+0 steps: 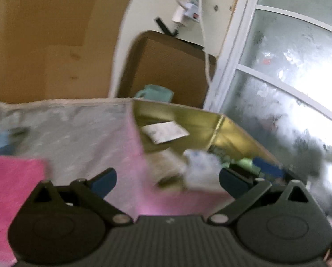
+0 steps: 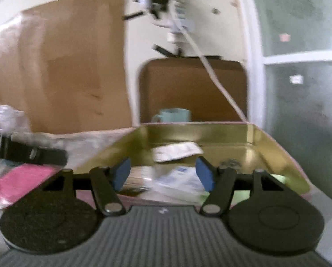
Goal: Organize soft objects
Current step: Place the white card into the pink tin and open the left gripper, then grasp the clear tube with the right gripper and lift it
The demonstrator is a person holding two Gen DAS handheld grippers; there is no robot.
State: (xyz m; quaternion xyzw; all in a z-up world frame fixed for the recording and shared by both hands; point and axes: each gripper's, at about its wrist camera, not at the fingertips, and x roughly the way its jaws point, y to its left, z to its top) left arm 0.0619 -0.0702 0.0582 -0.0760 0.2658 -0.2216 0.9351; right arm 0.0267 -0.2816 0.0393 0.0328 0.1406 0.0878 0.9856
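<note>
A gold-lined tin box [image 1: 230,131] with a pink outside stands open on the table; it also shows in the right wrist view [image 2: 268,149]. Inside lie a white packet [image 1: 163,131], a white-and-blue soft pack [image 1: 201,166] and something green [image 1: 243,162]. A pink cloth [image 1: 12,178] lies on the table to the left, and shows in the right wrist view [image 2: 21,180]. My left gripper [image 1: 167,180] is open and empty above the box's near left corner. My right gripper [image 2: 163,173] is open and empty over the box's front edge, above the white-and-blue pack [image 2: 177,180].
A light teal mug [image 2: 175,115] stands behind the box in front of a brown panel [image 2: 188,89]. A large cardboard sheet [image 1: 43,40] leans at the back left. A frosted window [image 1: 288,66] is on the right. White cables [image 1: 188,6] hang on the wall. A black strap [image 2: 28,153] lies at left.
</note>
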